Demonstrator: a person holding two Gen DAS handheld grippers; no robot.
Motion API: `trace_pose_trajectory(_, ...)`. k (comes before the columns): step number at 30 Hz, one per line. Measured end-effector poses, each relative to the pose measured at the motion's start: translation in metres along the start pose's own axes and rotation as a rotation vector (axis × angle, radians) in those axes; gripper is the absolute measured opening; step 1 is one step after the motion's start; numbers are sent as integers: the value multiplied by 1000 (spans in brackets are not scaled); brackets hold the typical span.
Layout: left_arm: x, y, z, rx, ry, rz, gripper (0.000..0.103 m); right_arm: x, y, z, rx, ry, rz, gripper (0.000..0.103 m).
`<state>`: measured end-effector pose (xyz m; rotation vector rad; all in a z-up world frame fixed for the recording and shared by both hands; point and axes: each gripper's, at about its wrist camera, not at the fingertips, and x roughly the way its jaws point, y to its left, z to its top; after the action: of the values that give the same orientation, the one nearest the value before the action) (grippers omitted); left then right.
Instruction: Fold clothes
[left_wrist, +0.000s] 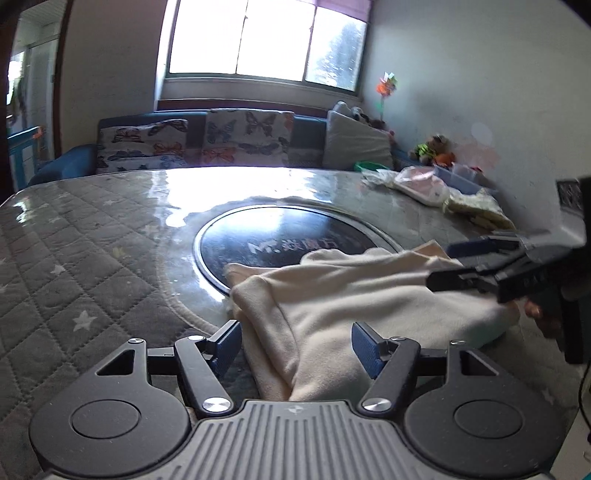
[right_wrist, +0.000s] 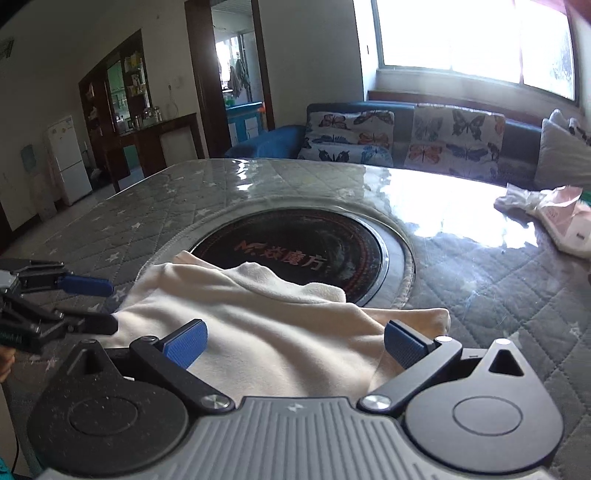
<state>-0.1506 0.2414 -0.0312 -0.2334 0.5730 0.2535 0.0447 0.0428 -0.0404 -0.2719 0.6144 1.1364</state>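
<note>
A cream garment (left_wrist: 351, 295) lies bunched and partly folded on the table, over the near rim of a black round inset plate (left_wrist: 280, 236). My left gripper (left_wrist: 295, 345) is open, its blue pads either side of the garment's near edge. My right gripper (left_wrist: 443, 264) comes in from the right, open, over the garment's right side. In the right wrist view the garment (right_wrist: 266, 332) lies between the open right gripper's (right_wrist: 295, 341) pads, and the left gripper (right_wrist: 99, 304) is open at the garment's left edge.
The table (left_wrist: 92, 251) has a grey quilted star-pattern cover under a clear sheet. Bags and small items (left_wrist: 436, 188) sit at its far right corner. A blue sofa with butterfly cushions (left_wrist: 207, 142) stands behind, under a window. A fridge and cabinet (right_wrist: 70, 158) stand far left.
</note>
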Motion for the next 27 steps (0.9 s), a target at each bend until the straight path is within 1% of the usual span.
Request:
trace_pose_trajectory(3,-6,6,-4,-48,-6,34,68,-7,12,-7,-37,-13,-25,103)
trace_pose_trajectory(5,-3,9,-9,-56,17,61,68,-11,25,-16,-95,-17,-48,103)
trace_pose_trajectory(7,0,8,-14,-31,38,95,69,-10,33,-26,-137,-3,-76,103)
trace_pose_trajectory(9,0,4,-18,9,21,116,70,-8,36,-33,-155,11,-111,103)
trace_pose_trajectory(11,-4,3,-14,6,11,117,70,-11,35,-35,-140,3,-109,103)
trace_pose_trajectory(13,-8,2,-10,2,0,117,69,-23,34,-34,-118,-21,-111,103)
trace_pose_trajectory(16,-13,1,-6,-8,-22,90,69,-36,33,-35,-107,-51,-113,103)
trace_pose_trajectory(18,-6,-3,-8,1,-6,84,69,-36,30,-39,-93,-38,-126,103)
trace_pose_trajectory(19,-2,-4,-10,4,13,85,69,-34,27,-42,-81,-16,-130,103)
trace_pose_trajectory(21,3,-6,-12,6,35,86,69,-28,22,-48,-45,26,-122,103)
trace_pose_trajectory(22,3,-7,-13,4,39,87,70,-29,20,-49,-23,26,-116,103)
trace_pose_trajectory(23,2,-6,-12,-5,38,91,71,-31,18,-50,-4,24,-110,103)
trace_pose_trajectory(25,-1,-5,-9,-23,33,97,83,-37,20,-48,-13,3,-114,103)
trace_pose_trajectory(27,-2,-2,-6,-41,28,89,87,-42,22,-44,-29,-15,-117,103)
